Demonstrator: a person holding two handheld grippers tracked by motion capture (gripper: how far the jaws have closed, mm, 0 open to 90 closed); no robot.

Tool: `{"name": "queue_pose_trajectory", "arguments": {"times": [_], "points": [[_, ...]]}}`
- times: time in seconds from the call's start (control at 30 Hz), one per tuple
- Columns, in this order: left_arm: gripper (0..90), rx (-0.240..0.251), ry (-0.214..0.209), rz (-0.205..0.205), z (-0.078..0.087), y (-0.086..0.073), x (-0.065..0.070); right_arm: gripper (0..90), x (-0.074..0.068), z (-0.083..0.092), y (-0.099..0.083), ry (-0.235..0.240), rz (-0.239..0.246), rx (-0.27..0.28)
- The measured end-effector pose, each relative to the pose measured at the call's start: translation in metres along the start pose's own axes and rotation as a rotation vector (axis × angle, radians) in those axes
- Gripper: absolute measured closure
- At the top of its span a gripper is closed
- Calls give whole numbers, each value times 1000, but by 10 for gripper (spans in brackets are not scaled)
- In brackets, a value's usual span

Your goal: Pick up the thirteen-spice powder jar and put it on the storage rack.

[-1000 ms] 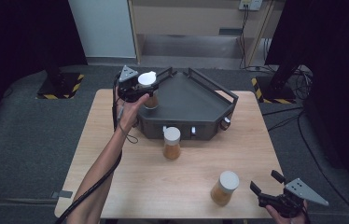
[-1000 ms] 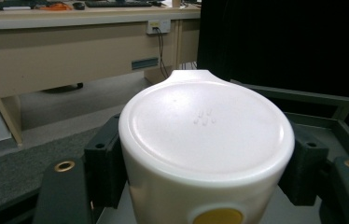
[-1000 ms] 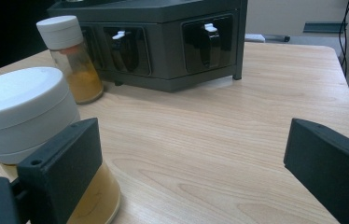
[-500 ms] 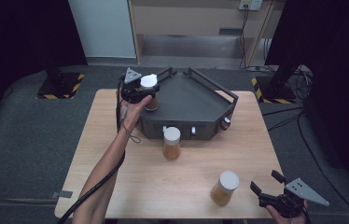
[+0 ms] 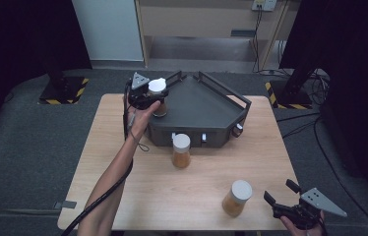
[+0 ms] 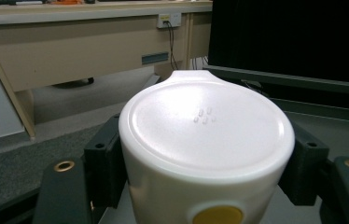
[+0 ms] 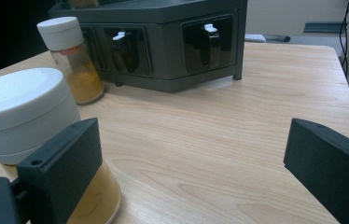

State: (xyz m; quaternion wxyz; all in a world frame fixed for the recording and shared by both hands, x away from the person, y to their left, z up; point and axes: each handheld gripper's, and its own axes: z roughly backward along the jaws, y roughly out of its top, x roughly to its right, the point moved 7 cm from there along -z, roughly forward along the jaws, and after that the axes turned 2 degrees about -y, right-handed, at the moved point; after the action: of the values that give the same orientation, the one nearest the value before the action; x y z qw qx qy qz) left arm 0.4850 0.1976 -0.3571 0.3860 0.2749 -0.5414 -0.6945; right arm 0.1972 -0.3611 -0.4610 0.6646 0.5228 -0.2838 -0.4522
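1. The jar in the left tool has a white lid and an amber fill.
2. The rack is dark grey.
3. The desk is pale wood grain.
4. Two jars in front of the rack, and, are amber with white lids.

The wooden table was light and rounded at the corners, and it had a dark grey angular rack sitting toward the back, one spice jar right in front of it and another jar near the front right edge
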Motion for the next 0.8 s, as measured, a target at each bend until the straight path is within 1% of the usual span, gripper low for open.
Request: {"name": "queue_pose_trajectory", "arguments": {"times": [0.13, 0.17, 0.2, 0.27, 0.3, 0.37, 0.5, 0.57, 0.77, 0.8], "points": [[284, -5, 4, -5, 0, 1, 1, 41, 0, 0, 0, 1, 1, 1], [224, -5, 9, -4, -1, 0, 1, 41, 0, 0, 0, 1, 1, 2], [224, -1, 4, 5, -2, 0, 0, 41, 0, 0, 0, 1, 1, 2], [140, 17, 3, 23, -3, -1, -1, 41, 0, 0, 0, 0, 1, 2], [105, 17, 4, 20, -3, 0, -1, 41, 0, 0, 0, -1, 1, 2], [73, 26, -6, 18, -3, 1, -1, 41, 0, 0, 0, -1, 1, 3], [58, 36, -14, 15, 1, 7, -1, 41, 0, 0, 0, 0, 0, 3], [58, 50, -24, 16, 4, 11, 0, 41, 0, 1, 0, -1, 0, 2], [43, 75, -48, 12, 17, 26, -1, 41, 0, 1, 0, 0, 0, 4], [41, 73, -52, 5, 20, 29, -1, 41, 0, 1, 0, 0, 0, 4]]}}
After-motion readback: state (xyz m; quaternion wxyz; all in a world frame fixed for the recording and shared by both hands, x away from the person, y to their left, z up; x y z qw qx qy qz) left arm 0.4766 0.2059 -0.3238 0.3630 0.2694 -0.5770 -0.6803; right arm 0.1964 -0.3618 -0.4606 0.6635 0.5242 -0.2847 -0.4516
